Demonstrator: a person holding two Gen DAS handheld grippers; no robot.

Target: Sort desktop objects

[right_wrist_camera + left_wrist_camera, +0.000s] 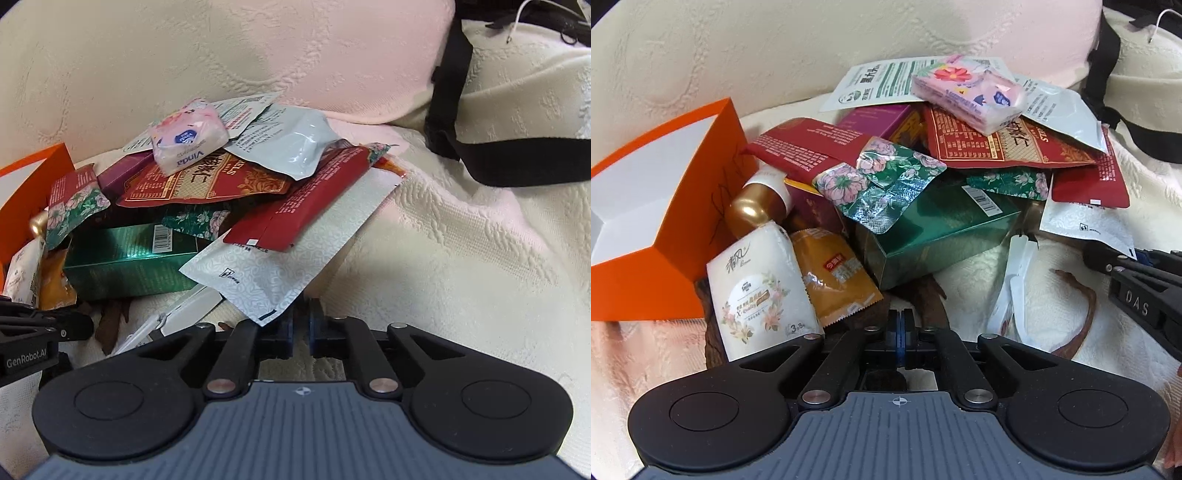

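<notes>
A heap of packets and boxes lies on a cream textured cloth. In the left wrist view I see a pink tissue pack on top, a green box, a floral foil packet, a white tissue pack, a gold bottle and an orange sachet. My left gripper is shut and empty, just in front of the heap. My right gripper is shut, its tips at the corner of a white patterned pouch; whether it pinches the pouch is unclear. The pink pack and green box show there too.
An open orange box with a white inside stands at the left of the heap. A black strap lies over the cloth at the back right. Red snack packets lie across the heap. Brown dried strips lie on the cloth near the front.
</notes>
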